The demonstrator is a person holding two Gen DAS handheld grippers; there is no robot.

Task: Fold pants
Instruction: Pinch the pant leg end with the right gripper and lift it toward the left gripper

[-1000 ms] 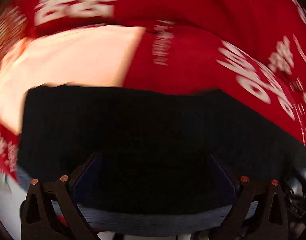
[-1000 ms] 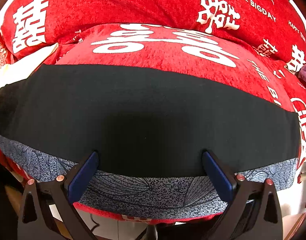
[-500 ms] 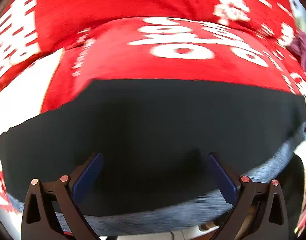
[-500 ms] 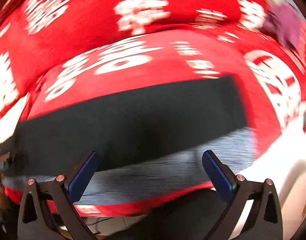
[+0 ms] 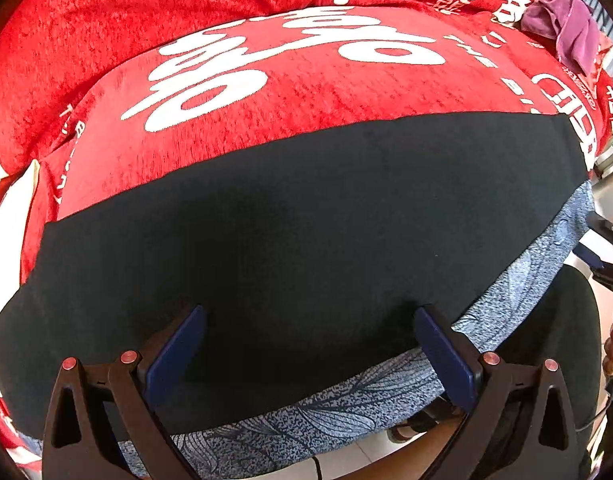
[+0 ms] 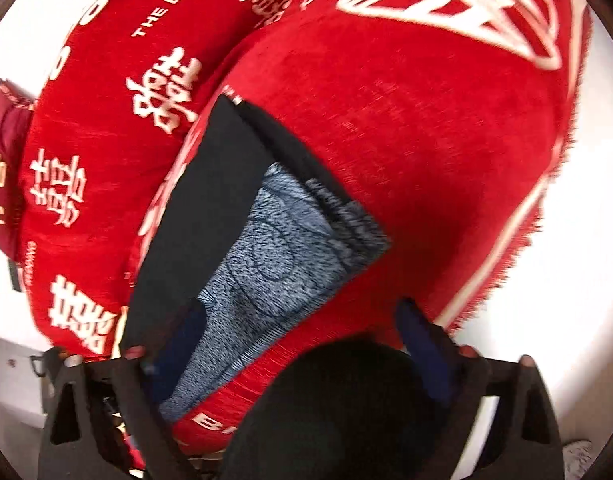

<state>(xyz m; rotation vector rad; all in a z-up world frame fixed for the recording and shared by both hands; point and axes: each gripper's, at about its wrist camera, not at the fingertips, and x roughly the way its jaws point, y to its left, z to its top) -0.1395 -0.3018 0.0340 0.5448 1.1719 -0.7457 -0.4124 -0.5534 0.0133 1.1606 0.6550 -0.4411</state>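
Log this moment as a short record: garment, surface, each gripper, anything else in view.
garment: pants, black with a blue-grey patterned band, lying flat across the cushion
surface: red cover with white characters
left gripper: open, fingers over the pants, gripping nothing
right gripper: open, at the end of the pants, gripping nothing
other: purple cloth at the far right

Bare red cover [image 5: 346, 92] is lying open across the upper middle of the left view. A purple cloth [image 5: 562, 24] is crowding the upper right; the pants [image 5: 306, 232] are filling the lower half.
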